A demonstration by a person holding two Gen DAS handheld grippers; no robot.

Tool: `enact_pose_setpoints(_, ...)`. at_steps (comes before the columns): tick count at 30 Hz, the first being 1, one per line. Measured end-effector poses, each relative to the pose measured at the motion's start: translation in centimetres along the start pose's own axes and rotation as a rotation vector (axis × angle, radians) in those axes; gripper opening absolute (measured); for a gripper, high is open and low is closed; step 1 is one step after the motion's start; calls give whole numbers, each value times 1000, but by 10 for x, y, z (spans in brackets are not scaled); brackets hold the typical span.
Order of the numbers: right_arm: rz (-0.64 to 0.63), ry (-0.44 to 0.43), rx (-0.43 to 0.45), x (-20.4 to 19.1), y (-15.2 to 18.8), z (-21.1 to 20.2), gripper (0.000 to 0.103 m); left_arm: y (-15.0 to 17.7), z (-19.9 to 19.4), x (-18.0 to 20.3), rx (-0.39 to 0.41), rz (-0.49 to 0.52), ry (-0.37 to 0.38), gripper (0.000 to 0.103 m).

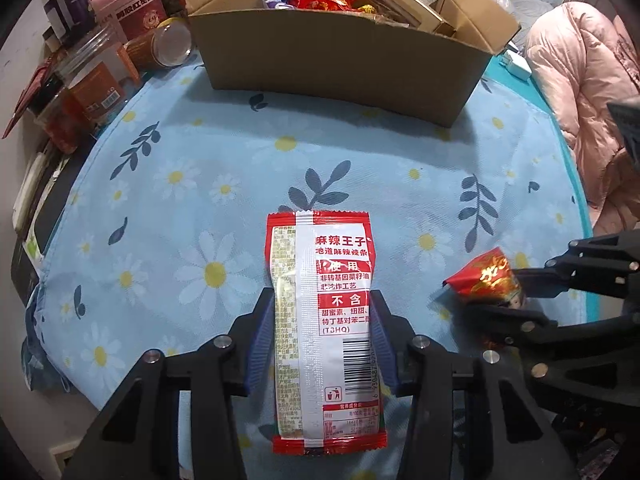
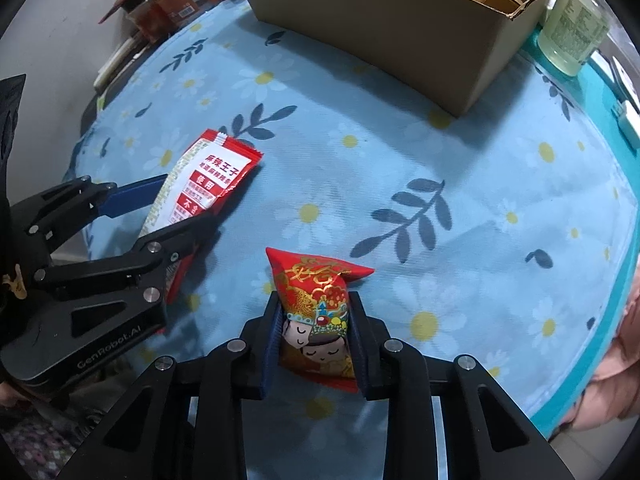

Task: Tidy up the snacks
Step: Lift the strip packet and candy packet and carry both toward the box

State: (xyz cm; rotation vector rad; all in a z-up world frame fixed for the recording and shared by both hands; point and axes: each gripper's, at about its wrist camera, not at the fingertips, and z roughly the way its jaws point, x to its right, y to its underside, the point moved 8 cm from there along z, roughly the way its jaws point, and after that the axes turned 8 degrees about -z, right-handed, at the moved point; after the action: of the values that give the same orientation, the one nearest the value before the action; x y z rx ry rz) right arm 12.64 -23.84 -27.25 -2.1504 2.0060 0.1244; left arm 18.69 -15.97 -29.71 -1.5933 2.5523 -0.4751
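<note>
My left gripper (image 1: 322,300) is shut on a long red and white spicy-strip packet (image 1: 324,280), back side up, held above the flowered blue cloth. The packet also shows in the right wrist view (image 2: 200,184), between the left gripper's blue pads (image 2: 132,196). My right gripper (image 2: 314,300) is shut on a small red candy packet with cartoon faces (image 2: 320,312), seen in the left wrist view (image 1: 486,276) at the right. An open cardboard box (image 1: 344,56) holding several snacks stands at the far side of the table.
Jars, tins and a pink canister (image 1: 128,4) crowd the far left edge. A pale green bottle (image 2: 572,32) stands right of the box (image 2: 400,28). A pink quilted coat (image 1: 588,92) lies at the right. The flowered cloth (image 1: 200,184) covers the table.
</note>
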Motion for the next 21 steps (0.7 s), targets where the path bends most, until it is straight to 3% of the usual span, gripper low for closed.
enact_pose_setpoints(21, -48, -34, 120, -21, -23, -68, 29, -19, -81, 5, 120, -55, 18, 45)
